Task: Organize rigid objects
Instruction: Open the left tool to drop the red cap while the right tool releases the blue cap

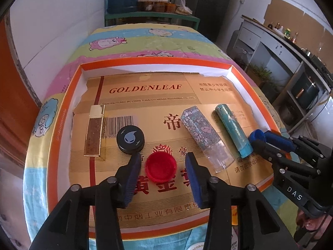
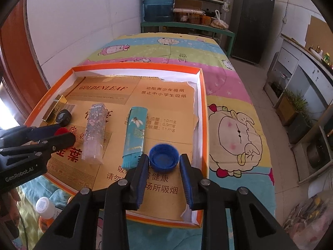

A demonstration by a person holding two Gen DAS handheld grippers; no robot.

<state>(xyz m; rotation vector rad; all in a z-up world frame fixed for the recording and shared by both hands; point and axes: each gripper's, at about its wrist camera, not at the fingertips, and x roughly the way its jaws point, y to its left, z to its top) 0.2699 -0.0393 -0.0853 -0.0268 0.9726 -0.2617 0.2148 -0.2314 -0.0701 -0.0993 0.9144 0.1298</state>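
A: Two tools over the orange-rimmed tray (image 1: pixel 70 95) on the cartoon-print bed (image 2: pixel 239 95). The left tool (image 1: pixel 161 164) hangs low with the red cap (image 1: pixel 161 167) sitting open side up between its blue pads, and there's a clear gap on both sides, so nothing is gripped.

B: Agreed, that cap rests on the gold card lining (image 1: pixel 149 108), free of the fingers. On the other side, the right tool (image 2: pixel 164 162) brackets the blue cap (image 2: pixel 164 158), also open side up, near the tray's right wall.

A: Much tighter there. The pads look just off the cap's ribbed edge, though from this angle I can't be sure they aren't brushing it. I'd call it parted, not clamped.

B: Rest of the line-up: a gold lipstick case (image 1: pixel 94 131) far left, a black round lid (image 1: pixel 130 139) beside it and just beyond the left tool's left finger.

A: Then the floral tube (image 1: pixel 205 139) with its clear end, lying tilted, and the teal lighter (image 2: pixel 135 137) next to it, its near end touching the right tool's left finger.

B: Small white-capped bottle (image 2: pixel 44 206) outside the tray, near edge.
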